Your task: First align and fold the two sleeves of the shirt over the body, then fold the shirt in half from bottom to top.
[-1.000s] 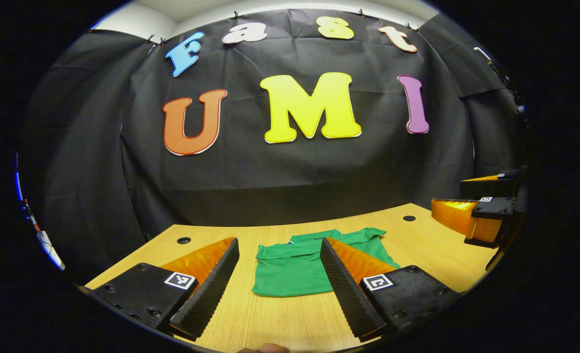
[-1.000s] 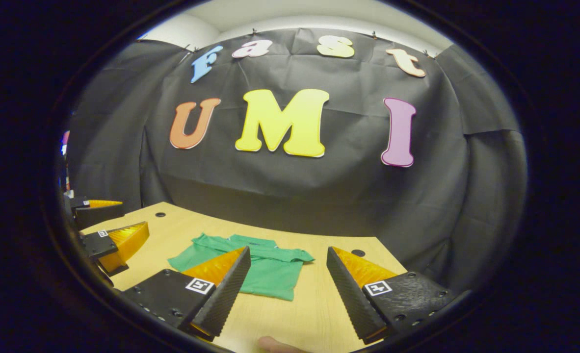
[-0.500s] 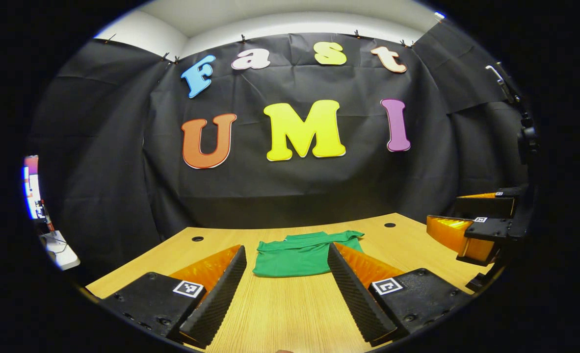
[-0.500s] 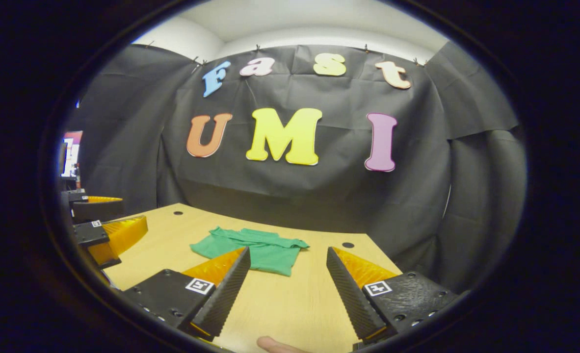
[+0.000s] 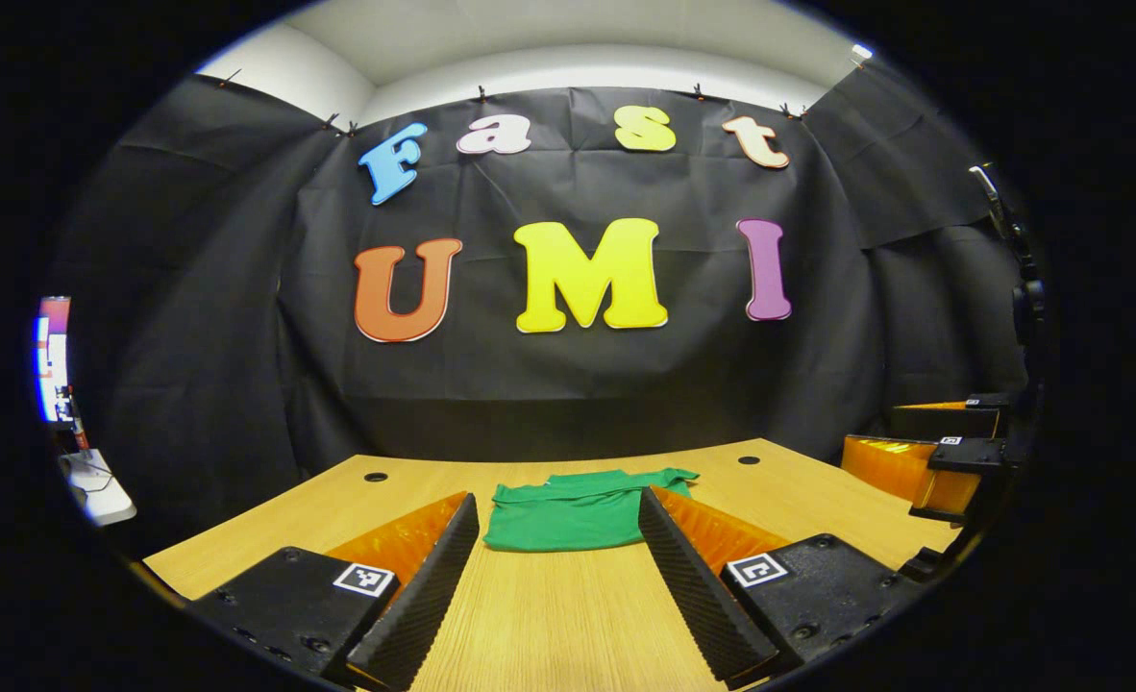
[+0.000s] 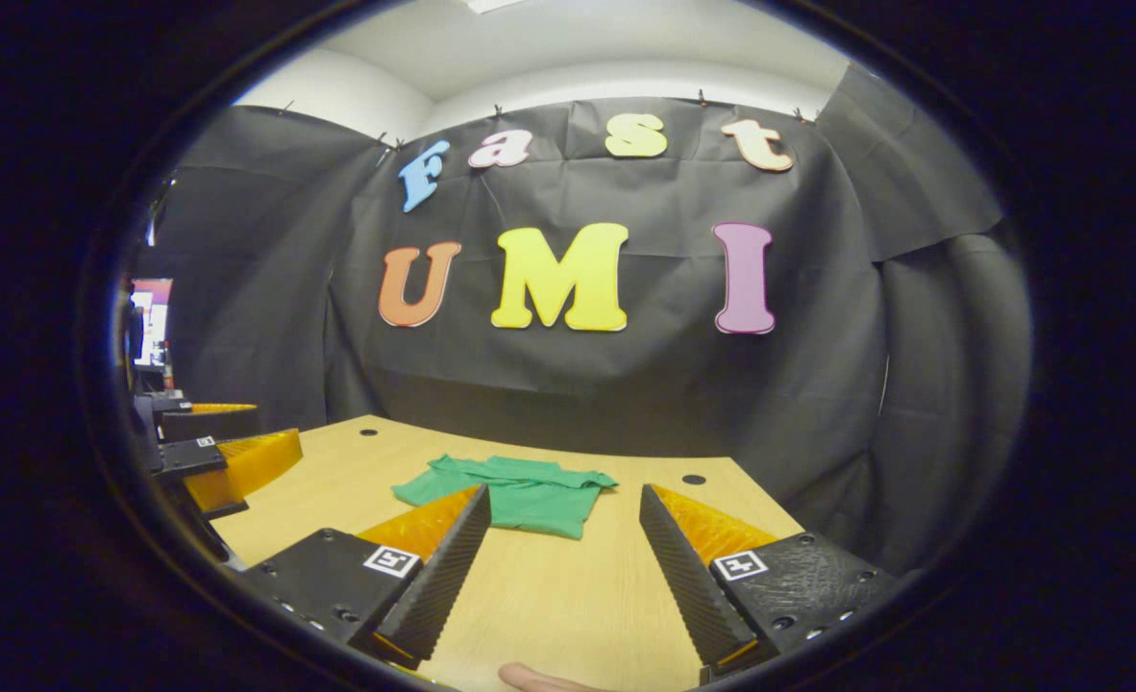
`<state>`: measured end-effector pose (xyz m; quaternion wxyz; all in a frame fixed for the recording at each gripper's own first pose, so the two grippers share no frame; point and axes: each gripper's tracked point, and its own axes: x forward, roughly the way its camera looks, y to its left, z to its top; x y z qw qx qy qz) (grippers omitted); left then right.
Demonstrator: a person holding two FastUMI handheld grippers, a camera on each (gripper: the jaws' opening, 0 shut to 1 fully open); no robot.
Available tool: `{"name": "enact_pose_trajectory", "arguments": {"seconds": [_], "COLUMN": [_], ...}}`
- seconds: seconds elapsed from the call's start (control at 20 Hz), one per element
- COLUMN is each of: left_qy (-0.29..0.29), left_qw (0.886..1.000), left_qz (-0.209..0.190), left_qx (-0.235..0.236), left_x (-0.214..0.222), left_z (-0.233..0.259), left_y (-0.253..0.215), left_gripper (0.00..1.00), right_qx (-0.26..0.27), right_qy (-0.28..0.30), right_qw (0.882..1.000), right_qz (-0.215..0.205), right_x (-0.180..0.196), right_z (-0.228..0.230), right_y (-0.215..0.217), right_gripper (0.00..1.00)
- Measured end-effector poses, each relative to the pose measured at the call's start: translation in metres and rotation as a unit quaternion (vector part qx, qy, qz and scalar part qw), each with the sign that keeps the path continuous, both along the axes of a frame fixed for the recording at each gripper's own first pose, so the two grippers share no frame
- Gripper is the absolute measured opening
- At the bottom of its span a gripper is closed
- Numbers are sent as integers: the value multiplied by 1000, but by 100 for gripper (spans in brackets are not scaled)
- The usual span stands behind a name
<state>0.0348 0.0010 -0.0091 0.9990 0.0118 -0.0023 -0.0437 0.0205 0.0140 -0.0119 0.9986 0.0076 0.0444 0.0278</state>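
Observation:
The green shirt [image 5: 573,507] lies folded into a compact rectangle on the wooden table [image 5: 549,625], toward its far side. In the left gripper view my left gripper [image 5: 556,581] hangs open above the table, well short of the shirt, nothing between its fingers. The right gripper [image 5: 924,452] shows at the right edge of that view, open. In the right gripper view the shirt [image 6: 520,495] sits ahead and slightly left, and my right gripper [image 6: 558,577] stands open and apart from it. The left gripper [image 6: 222,447] appears at the far left there, open.
Round cable holes [image 5: 376,477] [image 5: 748,460] mark the table's far corners. The black cloth wall [image 5: 568,375] closes off the back. A screen and white object [image 5: 87,481] sit beyond the table's left side. A fingertip [image 6: 534,679] shows at the bottom of the right gripper view.
Both grippers have drawn back from the shirt toward the table's near edge, staying open. The shirt looks smaller and farther off and has not moved.

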Motion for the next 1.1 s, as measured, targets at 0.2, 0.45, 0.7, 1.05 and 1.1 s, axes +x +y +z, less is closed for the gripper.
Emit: {"name": "enact_pose_trajectory", "arguments": {"seconds": [0.2, 0.45, 0.7, 1.05, 1.1], "left_qy": [15, -9, -6, 7, 8], "left_qw": [1000, 1000, 1000, 1000, 1000], "left_qz": [7, -7, -12, -9, -10], "left_qx": [-3, 20, 24, 19, 19], "left_x": [4, -5, -3, -1, -1], "left_z": [-6, 4, 0, -6, -7], "left_y": [2, -9, -11, -6, -7], "left_gripper": [100, 100, 100, 100, 100], "right_qx": [-20, -21, -29, -31, -32], "right_qy": [-10, 18, 11, 20, 20], "right_qw": [1000, 999, 999, 999, 999], "right_qz": [10, 38, 33, 34, 33], "right_x": [-1, -6, -8, -5, -5], "right_z": [-1, -14, -14, -20, -21], "right_y": [11, 32, 33, 36, 35], "right_gripper": [95, 95, 95, 95, 95]}}
